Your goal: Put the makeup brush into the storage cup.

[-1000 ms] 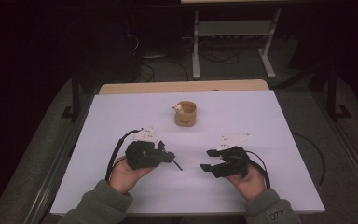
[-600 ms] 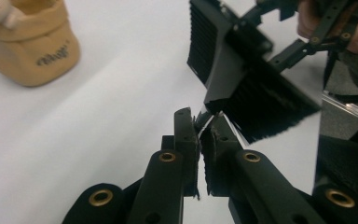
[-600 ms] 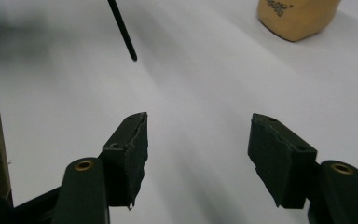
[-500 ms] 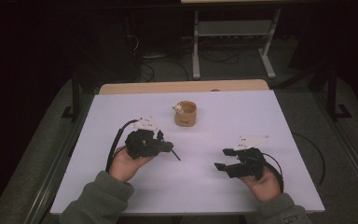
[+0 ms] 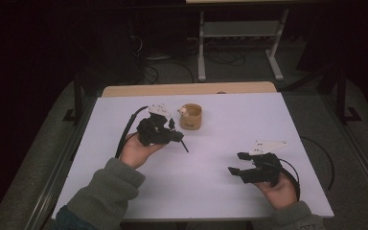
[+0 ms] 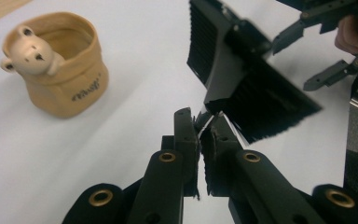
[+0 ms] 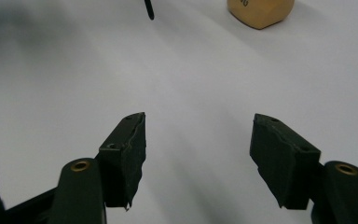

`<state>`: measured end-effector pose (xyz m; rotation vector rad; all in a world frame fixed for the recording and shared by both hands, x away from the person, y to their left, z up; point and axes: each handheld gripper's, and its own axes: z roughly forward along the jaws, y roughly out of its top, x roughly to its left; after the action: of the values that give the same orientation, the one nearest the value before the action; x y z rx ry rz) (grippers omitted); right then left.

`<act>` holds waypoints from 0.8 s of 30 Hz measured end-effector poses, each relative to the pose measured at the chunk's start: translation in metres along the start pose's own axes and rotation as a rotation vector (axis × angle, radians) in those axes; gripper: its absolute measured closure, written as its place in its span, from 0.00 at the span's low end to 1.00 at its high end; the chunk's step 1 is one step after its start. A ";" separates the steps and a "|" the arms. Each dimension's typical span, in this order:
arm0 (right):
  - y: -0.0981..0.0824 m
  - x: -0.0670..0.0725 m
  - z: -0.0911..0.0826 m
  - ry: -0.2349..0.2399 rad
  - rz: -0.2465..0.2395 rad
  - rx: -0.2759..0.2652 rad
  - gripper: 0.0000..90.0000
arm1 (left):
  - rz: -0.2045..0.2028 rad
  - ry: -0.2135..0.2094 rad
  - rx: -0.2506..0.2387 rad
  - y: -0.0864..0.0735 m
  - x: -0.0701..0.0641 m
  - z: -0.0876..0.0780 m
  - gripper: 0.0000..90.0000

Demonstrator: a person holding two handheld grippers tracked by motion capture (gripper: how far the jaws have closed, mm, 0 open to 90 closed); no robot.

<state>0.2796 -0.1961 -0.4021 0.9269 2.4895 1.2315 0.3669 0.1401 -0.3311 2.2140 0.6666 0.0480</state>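
A tan cup with a small bear figure on its rim [image 5: 190, 116] [image 6: 56, 65] [image 7: 260, 11] stands upright at the far middle of the white table [image 5: 249, 124]. My left gripper [image 5: 175, 136] [image 6: 200, 119] hovers just left of the cup, shut on a corner of a flat black comb-like thing with fine ribs [image 6: 256, 93] [image 5: 183, 143]; its tip reaches into the right gripper view [image 7: 148, 9]. My right gripper [image 5: 235, 163] [image 7: 200, 135] [image 6: 294, 65] is low over the near right of the table. Its jaws have just been opening and nothing is between them.
A wooden strip [image 5: 187, 89] runs along the table's far edge. Behind it stand a metal frame [image 5: 239, 33] and cables on the dark floor [image 5: 163, 67]. A cable [image 5: 316, 148] hangs off the table's right side. Grey sleeves enter from the bottom.
My left hand has carried the black thing away from the person, closer to the cup. My right hand has slid to the right and its jaws stand a little wider.
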 end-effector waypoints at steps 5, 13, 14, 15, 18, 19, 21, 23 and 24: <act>0.000 -0.002 -0.001 -0.007 0.002 -0.006 0.38 | -0.011 0.005 0.003 0.013 0.009 -0.003 0.95; 0.001 -0.002 -0.001 -0.004 0.008 -0.003 0.37 | -0.029 0.020 0.001 0.042 0.026 -0.008 0.95; 0.001 -0.002 -0.001 -0.004 0.007 -0.005 0.36 | -0.029 0.029 0.003 0.046 0.027 -0.008 0.95; 0.001 -0.003 -0.001 -0.004 0.007 -0.007 0.36 | -0.033 0.037 0.004 0.050 0.029 -0.007 0.95; 0.001 -0.003 -0.001 -0.006 0.007 -0.014 0.36 | -0.029 0.056 0.012 0.061 0.034 -0.007 0.95; 0.001 -0.003 -0.002 -0.006 0.007 -0.016 0.36 | -0.033 0.062 0.004 0.064 0.035 -0.007 0.95; 0.001 -0.003 -0.002 -0.007 0.008 -0.019 0.36 | -0.039 0.066 -0.005 0.067 0.037 -0.008 0.95; 0.002 -0.004 -0.004 -0.008 0.013 -0.029 0.35 | -0.073 0.069 -0.026 0.074 0.046 -0.008 0.95; 0.002 -0.004 -0.004 -0.011 0.011 -0.033 0.35 | -0.079 0.068 -0.032 0.075 0.048 -0.009 0.95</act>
<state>0.2820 -0.2005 -0.3978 0.9378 2.4517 1.2636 0.4399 0.1291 -0.2805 2.1615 0.7851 0.0940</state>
